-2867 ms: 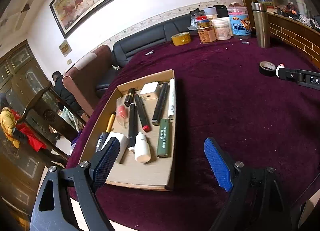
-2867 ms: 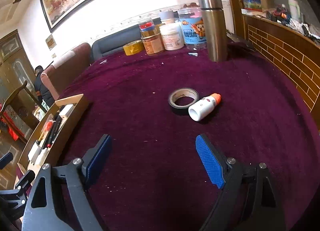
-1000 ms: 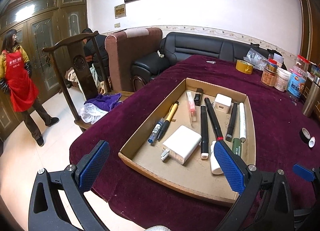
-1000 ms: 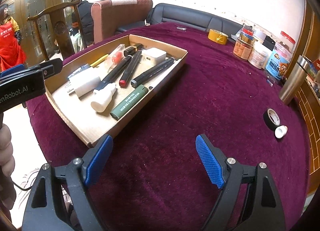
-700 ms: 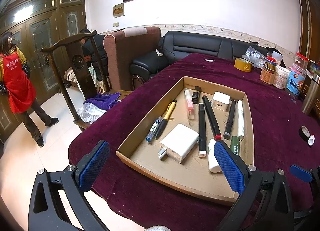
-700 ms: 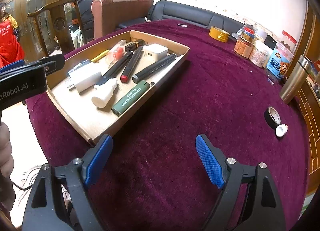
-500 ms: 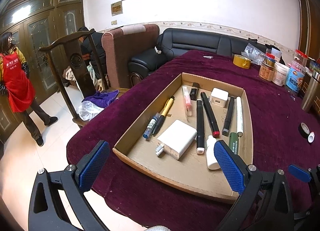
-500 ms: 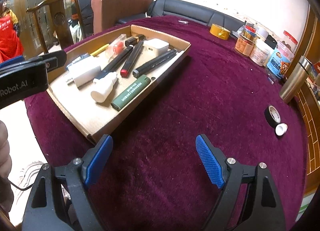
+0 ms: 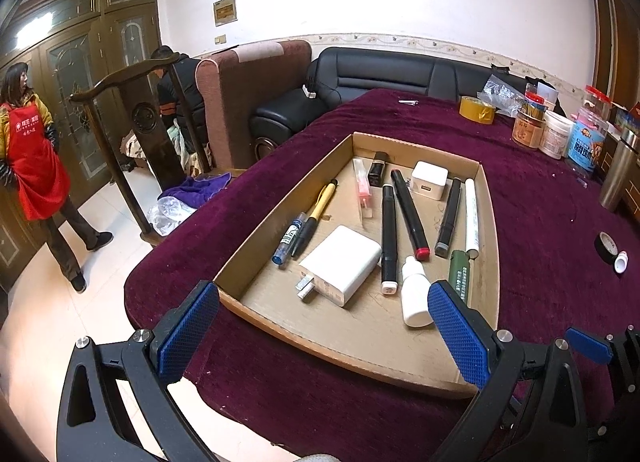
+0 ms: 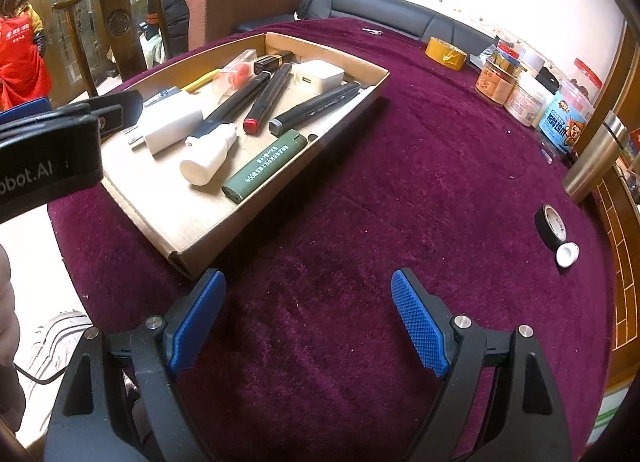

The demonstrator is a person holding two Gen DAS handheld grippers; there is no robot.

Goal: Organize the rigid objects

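A shallow cardboard tray (image 9: pixel 487 221) (image 10: pixel 200 238) lies on the purple tablecloth. It holds a white charger (image 9: pixel 340 264), a small white bottle (image 9: pixel 415 296) (image 10: pixel 208 151), a green lighter (image 10: pixel 264 165), several markers and pens, and a white cube adapter (image 9: pixel 429 180). My left gripper (image 9: pixel 322 328) is open and empty, held over the tray's near edge. My right gripper (image 10: pixel 308 316) is open and empty, over bare cloth right of the tray. A black tape roll (image 10: pixel 552 227) and a white bottle (image 10: pixel 567 254) lie far right.
Jars (image 10: pixel 524 97), a steel flask (image 10: pixel 592 157) and yellow tape (image 10: pixel 445 53) stand at the table's far side. A wooden chair (image 9: pixel 132 133), armchair and black sofa (image 9: pixel 380 77) stand beyond. A person in a red apron (image 9: pixel 36 173) stands at left.
Both grippers have swung away from the tape roll and bottle and pulled back to the tray's near end. In the last second they drifted slightly closer. Both stay open and empty.
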